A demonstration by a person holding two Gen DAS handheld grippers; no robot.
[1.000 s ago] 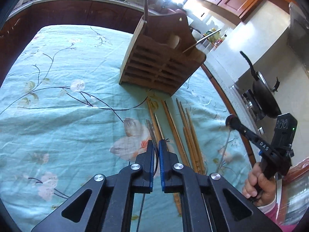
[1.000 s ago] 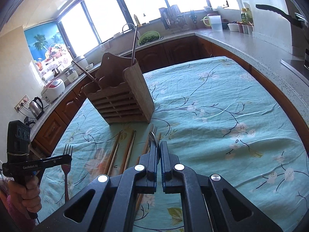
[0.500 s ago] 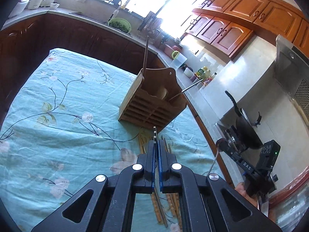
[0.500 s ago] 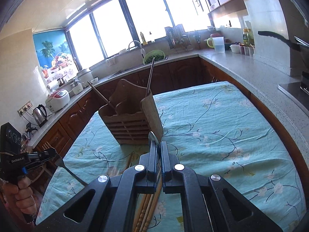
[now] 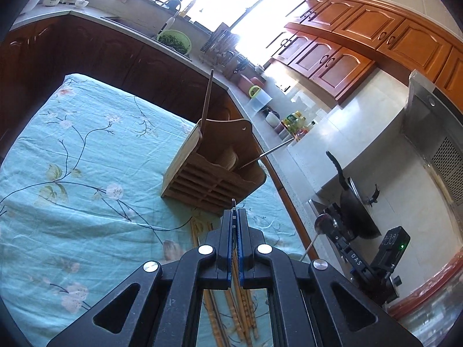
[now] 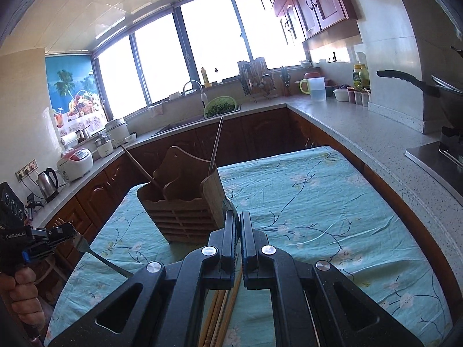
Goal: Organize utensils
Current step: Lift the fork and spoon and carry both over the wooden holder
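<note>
Utensils are split between a slatted wooden holder (image 5: 214,182) and the two claws raised above a worktop (image 5: 72,173) draped in a teal floral cloth. The holder stands upright near the worktop's far edge, toward the corner beside the kitchen counter, with a dark chopstick (image 5: 207,101) rising from one end compartment and a metal-handled utensil (image 5: 269,151) leaning out of the other. The left claw (image 5: 233,217) is clamped narrow on a fork (image 6: 101,257), held by its tines, with the handle angling down toward the cloth; only a thin metal edge shows between the pads in its own view. The right claw (image 6: 237,225) is likewise pinched shut on a spoon (image 5: 314,232), gripped at the bowl, the handle hanging down. Both tools are off the cloth. Bamboo chopsticks (image 5: 231,303) lie loose in a rough bundle on the cloth on the near side of the holder, under the left claw. A person's hand (image 6: 20,295) grips the left tool's handle at the worktop's left edge. A black wok (image 5: 353,208) sits on the stove beyond the right edge.
</note>
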